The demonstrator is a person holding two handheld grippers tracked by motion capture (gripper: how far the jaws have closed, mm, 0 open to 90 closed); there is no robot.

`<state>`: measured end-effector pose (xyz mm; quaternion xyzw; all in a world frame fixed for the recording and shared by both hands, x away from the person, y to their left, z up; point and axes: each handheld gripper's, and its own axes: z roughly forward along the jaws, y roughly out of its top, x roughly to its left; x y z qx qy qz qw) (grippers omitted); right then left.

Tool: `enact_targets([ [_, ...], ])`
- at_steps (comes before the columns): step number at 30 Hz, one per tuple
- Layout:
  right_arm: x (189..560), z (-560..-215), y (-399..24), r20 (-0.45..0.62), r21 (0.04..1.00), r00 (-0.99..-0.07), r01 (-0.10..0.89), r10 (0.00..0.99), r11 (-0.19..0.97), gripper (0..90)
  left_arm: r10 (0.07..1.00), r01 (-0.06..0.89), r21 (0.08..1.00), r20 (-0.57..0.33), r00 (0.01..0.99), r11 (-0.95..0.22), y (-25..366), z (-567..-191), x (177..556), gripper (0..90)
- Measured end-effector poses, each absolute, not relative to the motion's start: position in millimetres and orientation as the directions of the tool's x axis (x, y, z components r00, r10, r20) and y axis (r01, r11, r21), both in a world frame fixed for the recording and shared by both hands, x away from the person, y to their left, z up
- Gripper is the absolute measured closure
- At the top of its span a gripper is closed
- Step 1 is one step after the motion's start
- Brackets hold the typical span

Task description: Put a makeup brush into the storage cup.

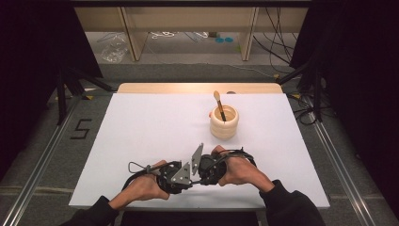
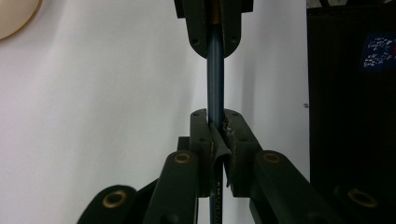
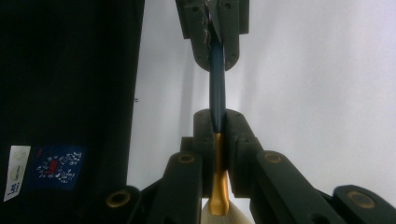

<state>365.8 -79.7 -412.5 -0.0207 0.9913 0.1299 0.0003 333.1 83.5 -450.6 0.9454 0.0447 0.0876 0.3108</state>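
A paintbrush with a dark blue handle [image 2: 215,79], a gold ferrule [image 3: 218,186] and pale bristles hangs level above the white table between my two grippers. My left gripper [image 2: 215,128] is shut on the blue handle. My right gripper [image 3: 218,128] is shut where the handle meets the ferrule. The two face each other tip to tip near the table's front edge, left gripper [image 1: 186,181] beside right gripper [image 1: 203,173]. A cream ribbed holder [image 1: 224,123] stands farther back, with another brush [image 1: 219,106] upright in it.
The white table top [image 1: 141,132] stretches wide to the left and behind the hands. The person's dark garment with a small label [image 3: 56,170] sits close behind the grippers. Black curtains and metal rails flank the table.
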Motion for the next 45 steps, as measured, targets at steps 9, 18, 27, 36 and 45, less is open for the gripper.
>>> enact_targets([
  [9,364.5,-410.5,-79.6,-0.029,0.279,-0.999,-0.032,-0.025,0.960,80.9,0.152,0.043,0.604,0.131,0.980,-0.796,86.6,-449.4,335.1,84.1],
  [18,373.1,-379.9,-100.4,-0.139,0.405,-0.985,0.036,0.100,0.914,57.0,0.223,0.100,0.626,0.121,0.967,-0.773,96.4,-446.6,345.2,84.1],
  [27,385.1,-370.2,-132.7,-0.156,0.592,-0.931,0.180,0.330,0.786,43.3,0.355,0.205,0.681,0.086,0.931,-0.703,114.8,-442.4,360.7,84.1],
  [36,388.1,-388.8,-154.3,-0.022,0.692,-0.879,0.330,0.476,0.642,38.6,0.467,0.291,0.760,0.018,0.884,-0.581,124.4,-439.2,368.5,84.1],
  [45,387.0,-401.9,-153.8,0.090,0.758,-0.859,0.387,0.505,0.524,37.3,0.495,0.322,0.797,-0.034,0.868,-0.511,125.9,-435.3,367.6,84.0],
])
